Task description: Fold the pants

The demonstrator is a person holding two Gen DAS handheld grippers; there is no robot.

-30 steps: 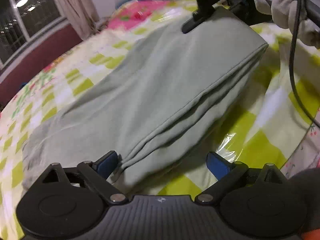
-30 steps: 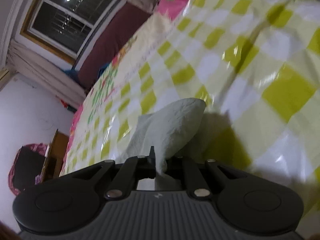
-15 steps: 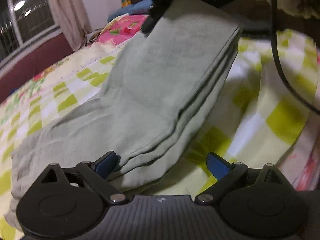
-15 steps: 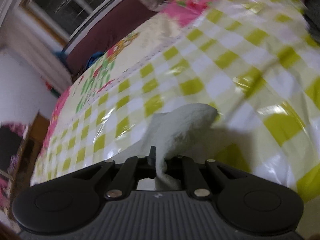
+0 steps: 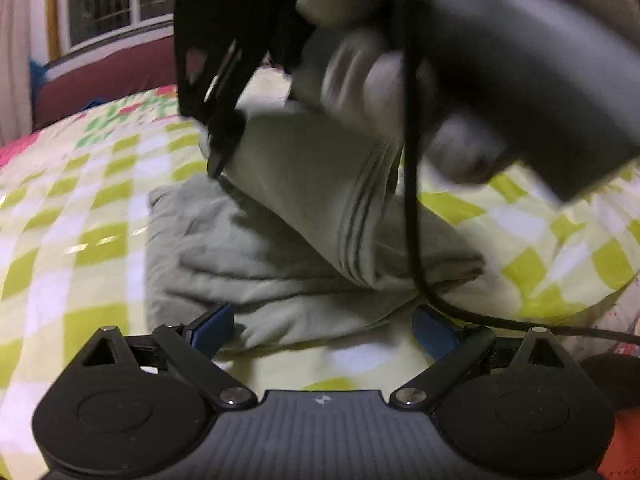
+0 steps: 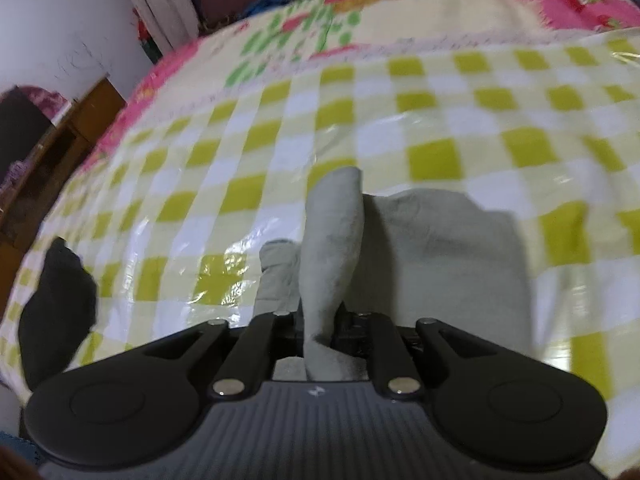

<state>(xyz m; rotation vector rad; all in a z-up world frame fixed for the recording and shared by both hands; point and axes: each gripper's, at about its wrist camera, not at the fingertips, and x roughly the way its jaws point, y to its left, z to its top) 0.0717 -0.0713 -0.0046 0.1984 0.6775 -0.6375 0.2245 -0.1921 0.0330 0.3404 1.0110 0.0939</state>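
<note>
On the checkered bedcover [image 5: 100, 248], the grey-green pants [image 5: 248, 264] are laid; toward twelve o'clock their leg end is carried over by the right gripper [image 6: 320, 320], jaws just loosening around it, while the left gripper [image 5: 320, 326] waits wide, holding nothing.

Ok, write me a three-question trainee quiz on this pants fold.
1. True or false: the left tongs are clamped on the pants.
2. The end of the pants in the right tongs is: A) spread flat on the bed cover, B) held up over the rest of the pants, C) hanging off the bed's edge.
3. What pattern is on the bed cover under the pants?

Key:
1. False. They stand open and press nothing.
2. B. The jaws have just been easing open, and the cloth is still between them.
3. Green and white checks.
</note>
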